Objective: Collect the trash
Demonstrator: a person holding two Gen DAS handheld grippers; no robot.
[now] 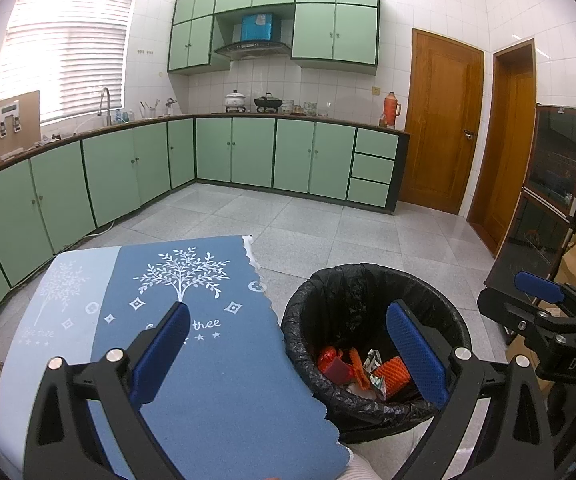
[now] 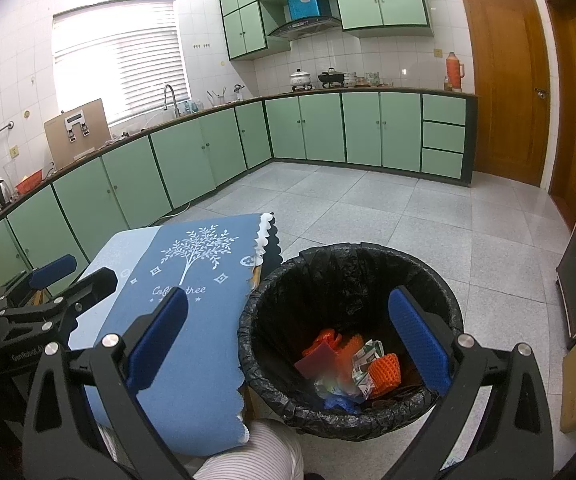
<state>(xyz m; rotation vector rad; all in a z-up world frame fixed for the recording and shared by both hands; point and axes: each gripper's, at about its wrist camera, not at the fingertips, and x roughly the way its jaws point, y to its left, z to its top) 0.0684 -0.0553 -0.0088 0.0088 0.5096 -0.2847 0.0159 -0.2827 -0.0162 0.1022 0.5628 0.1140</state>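
While both tongs, left (image 1: pixel 288 354) and right (image 2: pixel 288 342), hung spread and empty, the black-lined bin (image 2: pixel 368 256) beside the tabletop (image 2: pixel 192 360) held orange foam netting (image 2: pixel 386 372) and wrappers (image 2: pixel 364 364).

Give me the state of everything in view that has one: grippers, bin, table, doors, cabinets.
Left gripper: open, empty.
Right gripper: open, empty.
Trash bin: lined with a black bag, uncovered, trash at the bottom.
Orange foam net: lying in the bin.
Blue tablecloth: spread on the table, no trash visible on it.
Wooden door: closed.
Lower cabinets: doors closed.
Window blinds: lowered.
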